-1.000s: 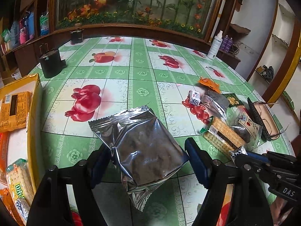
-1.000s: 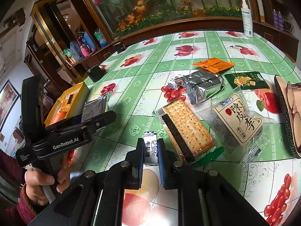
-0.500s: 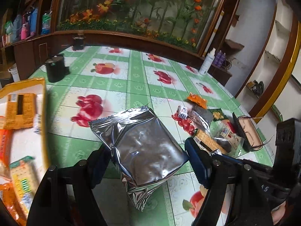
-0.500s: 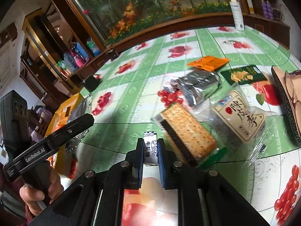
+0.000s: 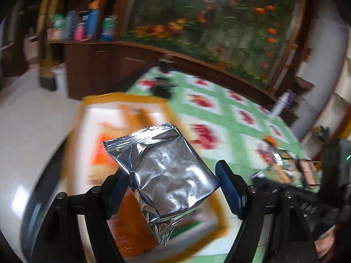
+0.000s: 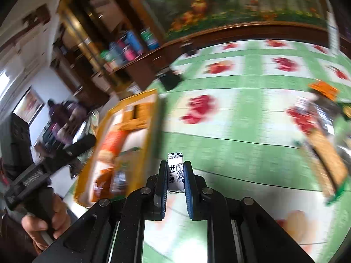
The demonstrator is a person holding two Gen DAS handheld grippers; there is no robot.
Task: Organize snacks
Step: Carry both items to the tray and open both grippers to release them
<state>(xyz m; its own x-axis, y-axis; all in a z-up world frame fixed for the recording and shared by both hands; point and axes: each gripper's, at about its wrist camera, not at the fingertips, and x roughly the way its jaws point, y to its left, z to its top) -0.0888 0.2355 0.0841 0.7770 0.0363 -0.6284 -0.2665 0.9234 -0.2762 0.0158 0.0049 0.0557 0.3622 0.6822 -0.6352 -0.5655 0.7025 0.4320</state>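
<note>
left hand-held gripper (image 5: 170,188) clamps silver pouch (image 5: 163,171); only right view shows right hand-held gripper (image 6: 175,180) pinching candy (image 6: 175,176).

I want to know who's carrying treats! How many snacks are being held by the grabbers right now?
2. A silver foil packet sits clamped in the left gripper, above the yellow tray. A small white milk candy is pinched in the right gripper, over the green tablecloth.
</note>
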